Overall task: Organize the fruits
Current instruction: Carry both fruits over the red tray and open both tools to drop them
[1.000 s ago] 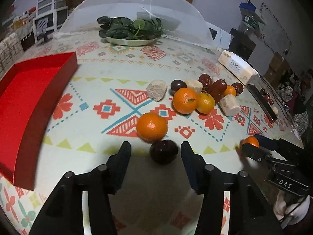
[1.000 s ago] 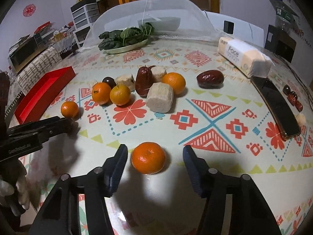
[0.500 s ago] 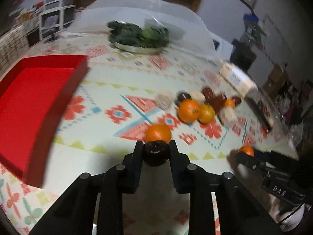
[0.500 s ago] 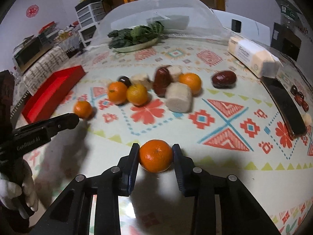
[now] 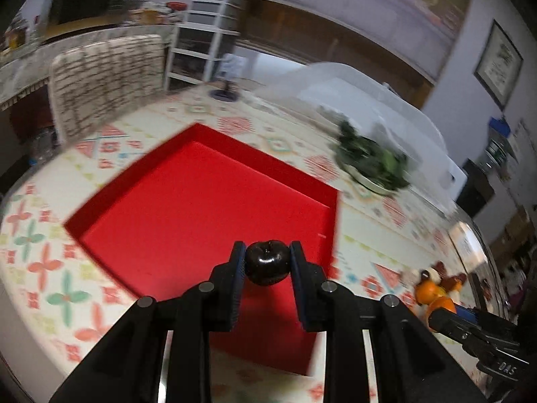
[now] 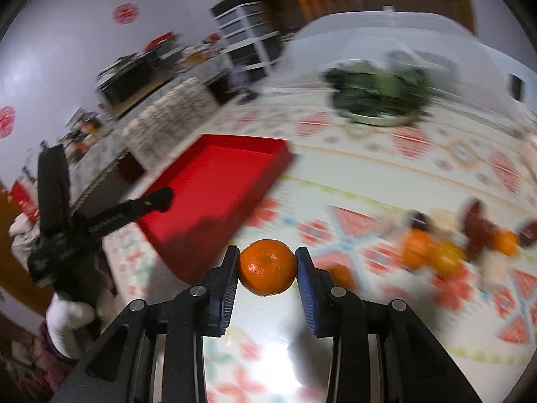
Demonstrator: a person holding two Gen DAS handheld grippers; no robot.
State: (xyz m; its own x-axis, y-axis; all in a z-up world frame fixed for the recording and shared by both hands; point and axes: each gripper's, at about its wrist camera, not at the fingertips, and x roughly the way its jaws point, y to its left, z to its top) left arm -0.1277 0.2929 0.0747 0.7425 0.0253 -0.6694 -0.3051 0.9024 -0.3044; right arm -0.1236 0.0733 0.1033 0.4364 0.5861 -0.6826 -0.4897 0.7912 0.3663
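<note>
While the left gripper (image 5: 267, 262) clamped a dark plum (image 5: 267, 262) over the near corner of the bare red tray (image 5: 201, 201) and the right gripper (image 6: 267, 267) pinched a mandarin (image 6: 267, 267) short of it, nothing was yet placed, and the remaining fruit pile (image 6: 446, 248) waited right of the right gripper.

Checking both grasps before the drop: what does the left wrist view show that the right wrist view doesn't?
Left wrist only: the left tongs shut on a dark plum, held in front of the red tray.
Right wrist only: the right tongs shut on a mandarin, with the tray off to the left.
Both: the tray, the plate of greens, the leftover fruit pile, the patterned tablecloth.
</note>
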